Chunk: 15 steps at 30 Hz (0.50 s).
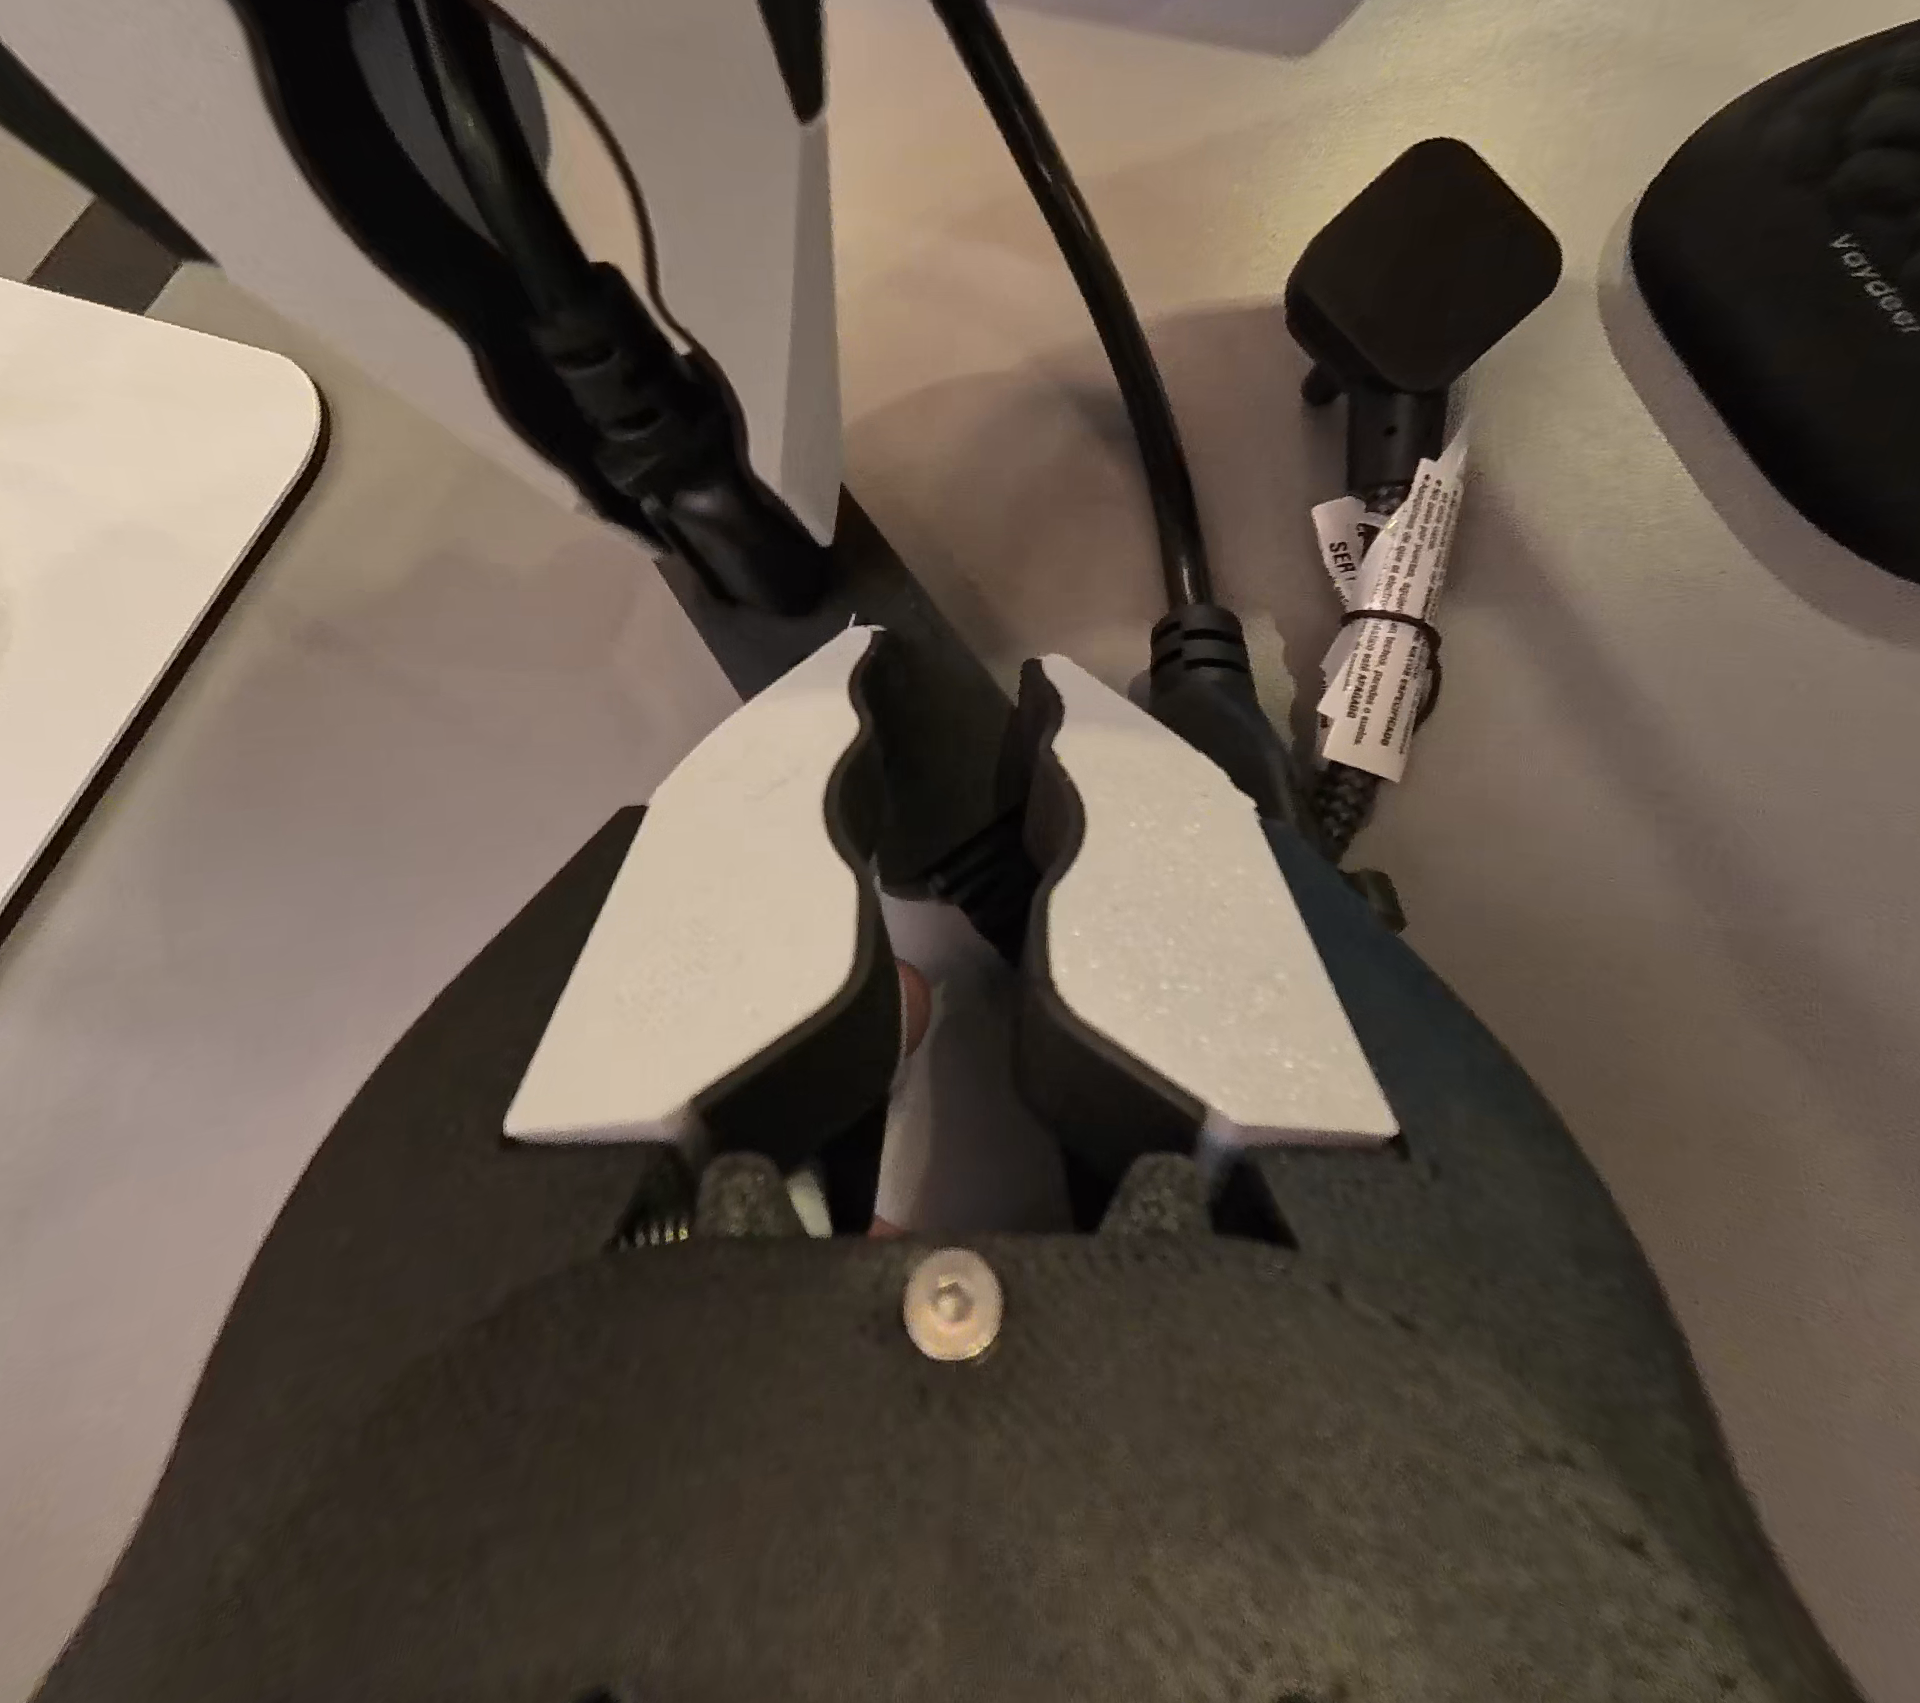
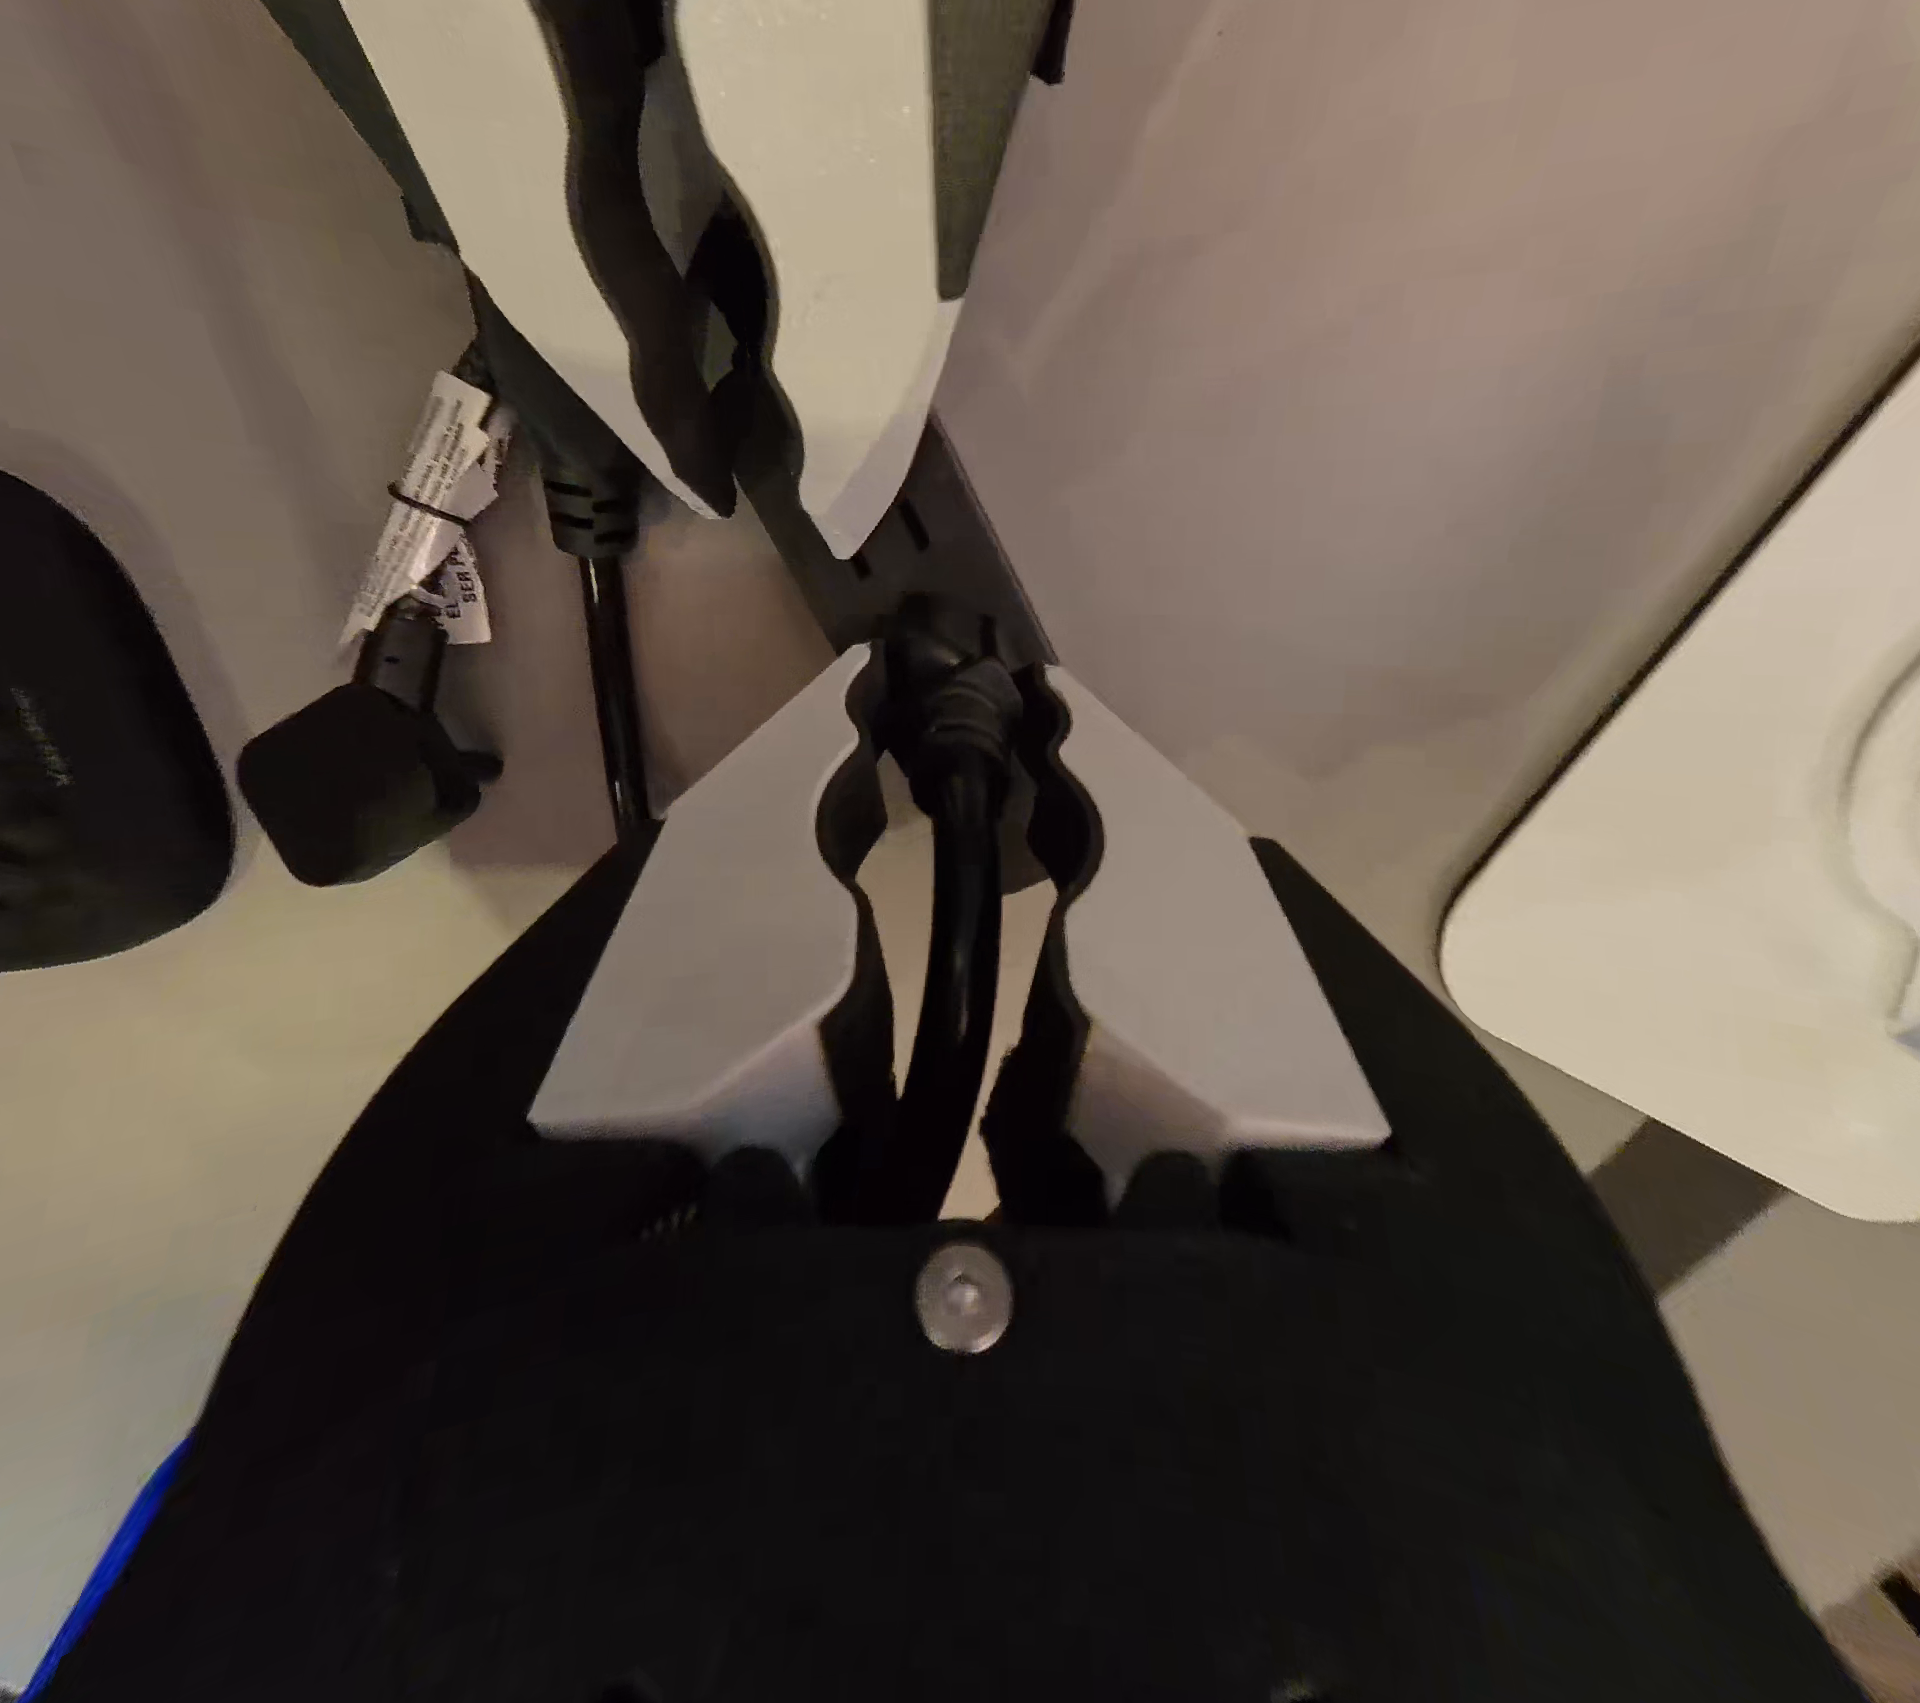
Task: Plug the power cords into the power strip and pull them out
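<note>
On my left, the flat white board [image 1: 125,531] lies at the table's edge. My left gripper [image 1: 951,723] is clamped on the dark slim power strip [image 2: 940,557], my right gripper [image 2: 951,697] grips a black ribbed cord plug [image 2: 961,703] seated in that strip. Just beside sits another black plugged cord [image 1: 1195,645]; a loose black square plug [image 1: 1423,292] with paper tags [image 1: 1371,635] lies near a black padded case [image 1: 1808,323]

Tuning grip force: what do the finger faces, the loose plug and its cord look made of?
Finger faces: white hard plastic, matte and faintly grainy, probably printed; dark wavy inner pads look rubbery. Loose black plug: matte moulded plastic or rubber, no glare. Its cord: braided fabric sleeve, going by the woven texture.
</note>
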### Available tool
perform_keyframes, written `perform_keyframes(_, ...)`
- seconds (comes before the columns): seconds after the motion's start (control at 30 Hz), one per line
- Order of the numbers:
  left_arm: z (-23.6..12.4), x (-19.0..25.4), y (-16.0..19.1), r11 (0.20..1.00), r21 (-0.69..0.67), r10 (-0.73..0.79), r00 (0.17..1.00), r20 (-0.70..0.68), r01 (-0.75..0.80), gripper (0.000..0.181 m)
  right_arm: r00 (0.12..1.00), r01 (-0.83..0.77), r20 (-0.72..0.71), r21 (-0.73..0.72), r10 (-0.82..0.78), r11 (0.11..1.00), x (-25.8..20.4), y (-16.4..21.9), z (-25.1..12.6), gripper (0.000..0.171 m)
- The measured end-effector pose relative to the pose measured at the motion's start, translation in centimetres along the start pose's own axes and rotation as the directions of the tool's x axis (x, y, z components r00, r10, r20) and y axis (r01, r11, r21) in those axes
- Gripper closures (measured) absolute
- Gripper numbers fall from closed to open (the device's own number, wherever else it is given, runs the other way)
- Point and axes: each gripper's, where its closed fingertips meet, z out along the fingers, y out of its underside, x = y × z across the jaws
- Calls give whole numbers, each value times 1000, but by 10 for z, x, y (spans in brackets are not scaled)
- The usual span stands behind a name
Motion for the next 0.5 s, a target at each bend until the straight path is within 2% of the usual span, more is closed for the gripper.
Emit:
perform_keyframes(0.2,0,1,-1,1000,6,6,1000,-9,-6,157,971,131,-182,-146,-157,981,-2,2,-2,151)
perform_keyframes(0.3,0,2,-1,1000,9,17,1000,-6,-17,157,961,132,-220,-157,-165,979,-3,2,-4,150)
perform_keyframes(0.4,1,1,0,1000,1,-2,1000,-16,2,156,980,87,-170,-110,-105,990,-2,2,-2,151)
perform_keyframes(0.5,1,1,0,1000,-2,-5,1000,-10,5,156,999,-29,-26,18,30,999,1,2,-1,151)
